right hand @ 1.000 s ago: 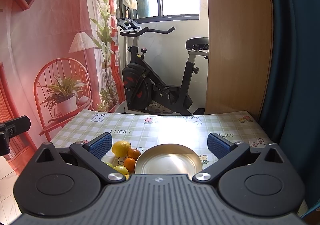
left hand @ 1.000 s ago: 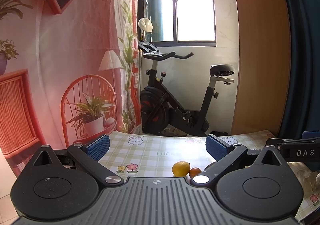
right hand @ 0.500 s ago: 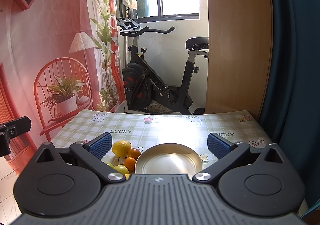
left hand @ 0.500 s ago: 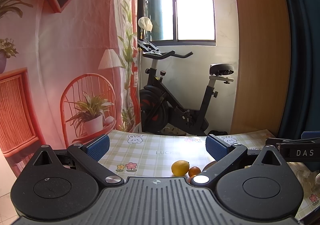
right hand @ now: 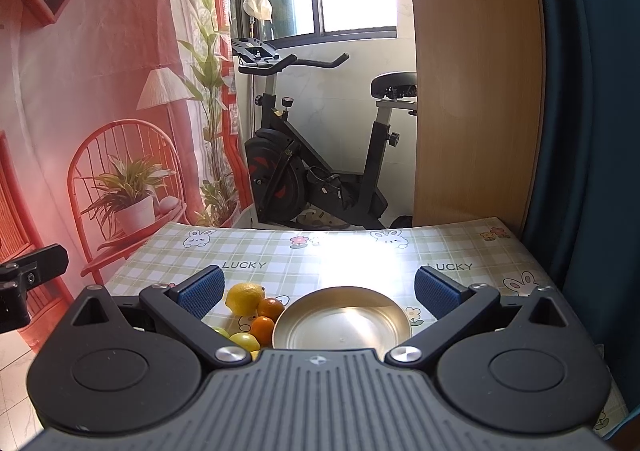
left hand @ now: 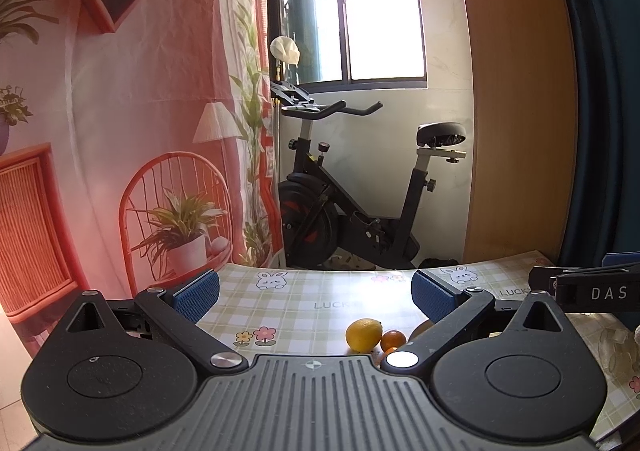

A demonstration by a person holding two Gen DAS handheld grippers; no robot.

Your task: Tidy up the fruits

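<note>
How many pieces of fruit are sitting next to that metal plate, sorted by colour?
Counted in the right wrist view, beside the empty plate:
Yellow: 2, the big lemon and a smaller yellow fruit
Orange: 2, one orange and a second orange
Yellow-green: 1, a partly hidden fruit
Total: 5 in view; more may hide behind the gripper.

Both cameras sit low behind their own fingers, looking level across the table (right hand: pixel 360 251) toward the bike (right hand: pixel 320 155) and window. The right view is near the plate (right hand: pixel 342 317), with the lemon (right hand: pixel 245 297) just left of centre. The left view stands further left, catching the same lemon (left hand: pixel 363 334) at lower right and the right gripper's body at its right edge. Both share tablecloth, bike and backdrop (left hand: pixel 120 111)
</note>
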